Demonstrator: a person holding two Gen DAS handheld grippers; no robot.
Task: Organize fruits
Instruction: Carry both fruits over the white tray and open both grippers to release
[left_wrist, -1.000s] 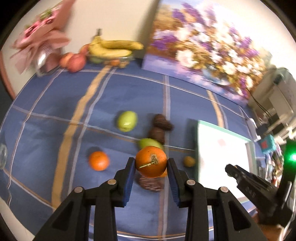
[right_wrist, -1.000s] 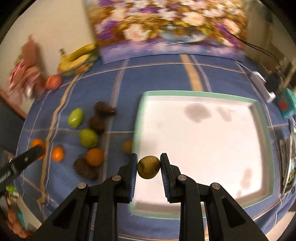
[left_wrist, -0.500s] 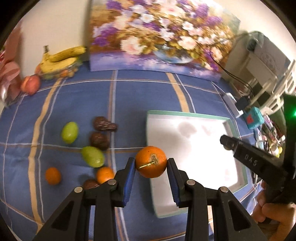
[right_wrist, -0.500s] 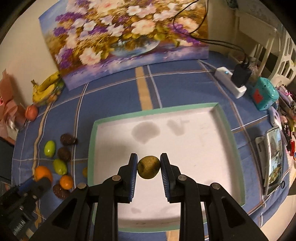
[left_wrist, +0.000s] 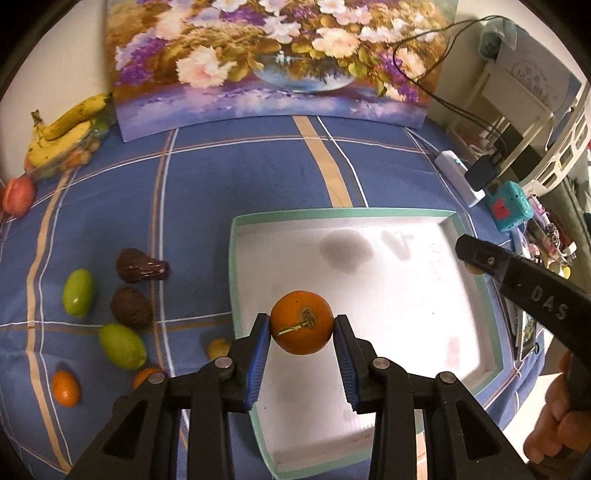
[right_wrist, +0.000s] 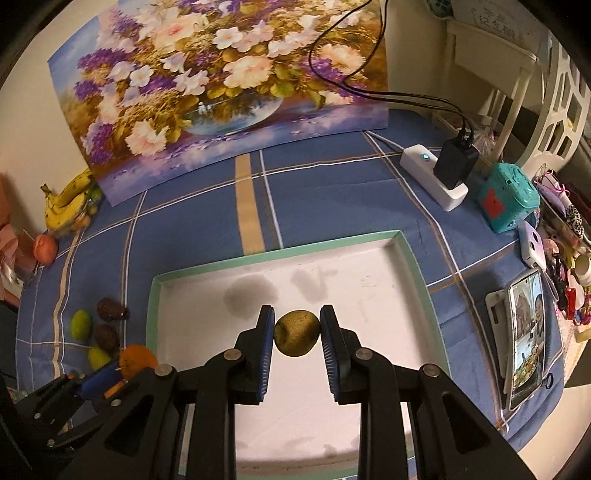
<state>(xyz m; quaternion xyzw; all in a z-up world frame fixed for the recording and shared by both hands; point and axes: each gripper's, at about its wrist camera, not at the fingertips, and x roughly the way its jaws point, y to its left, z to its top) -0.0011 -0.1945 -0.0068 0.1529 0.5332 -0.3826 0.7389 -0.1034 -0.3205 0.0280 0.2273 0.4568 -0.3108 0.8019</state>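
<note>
My left gripper (left_wrist: 301, 326) is shut on an orange (left_wrist: 301, 322) and holds it above the left part of the white tray with a green rim (left_wrist: 343, 213). My right gripper (right_wrist: 297, 332) is shut on a small brownish-green round fruit (right_wrist: 296, 332), held above the middle of the same tray (right_wrist: 280, 254). The right gripper's finger shows at the right of the left wrist view (left_wrist: 517, 277). Loose fruit lies left of the tray: two green fruits (left_wrist: 77, 292) (left_wrist: 122, 346), two dark brown ones (left_wrist: 142, 266) (left_wrist: 131, 307), small oranges (left_wrist: 65, 388).
A flower painting (left_wrist: 273, 62) leans on the back wall. Bananas (left_wrist: 62, 129) and a peach (left_wrist: 18, 195) lie at the back left. A power strip with charger (right_wrist: 439, 173), a teal box (right_wrist: 508, 197) and a phone (right_wrist: 524, 332) stand right of the tray.
Both grippers have moved right and forward over the tray, each still holding its fruit. The loose fruit has slid to the left in both views.
</note>
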